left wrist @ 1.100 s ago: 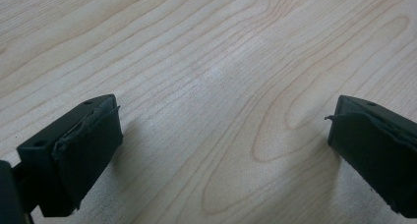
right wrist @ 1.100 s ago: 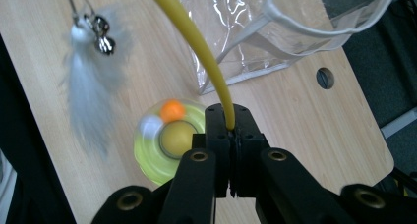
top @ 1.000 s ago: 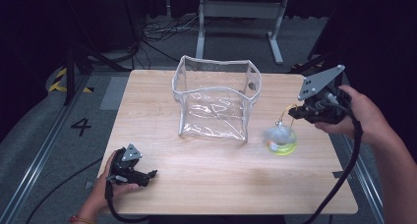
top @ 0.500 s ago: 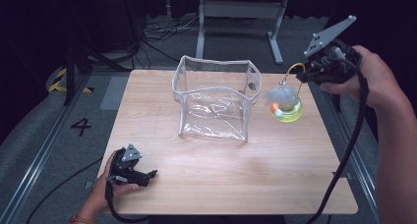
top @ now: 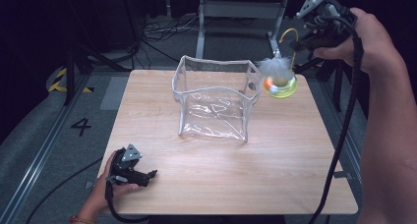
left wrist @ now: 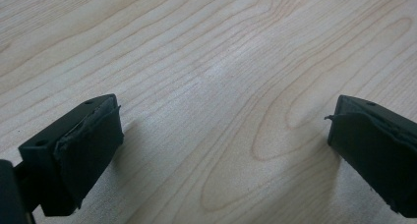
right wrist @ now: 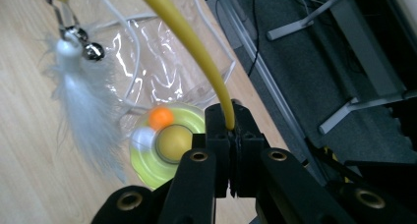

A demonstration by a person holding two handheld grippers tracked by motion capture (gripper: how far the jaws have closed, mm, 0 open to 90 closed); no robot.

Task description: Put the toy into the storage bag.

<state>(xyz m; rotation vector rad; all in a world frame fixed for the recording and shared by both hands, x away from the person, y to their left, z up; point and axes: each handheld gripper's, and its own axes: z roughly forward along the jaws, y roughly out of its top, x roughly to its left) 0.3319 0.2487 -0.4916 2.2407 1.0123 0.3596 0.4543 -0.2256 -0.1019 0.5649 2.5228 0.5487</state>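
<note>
right gripper [right wrist: 230, 130], fingers closed on the cat toy's [top: 279, 84] yellow wand [right wrist: 187, 40], holds it above the surface's [top: 275, 165] far right, beside the clear pouch [top: 215, 103]. left gripper [top: 147, 175] rests near left, fingers open.

Matt wood table [top: 275, 160], glossy plastic pouch [top: 214, 103]

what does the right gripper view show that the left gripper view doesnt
Right gripper view: its jaws closed on the yellow wand of a cat toy, with a white feather, a small bell, a yellow-green disc carrying an orange ball, and the clear plastic bag behind. Left gripper view: two black jaws spread wide above bare wood. Both share the wooden table.
</note>
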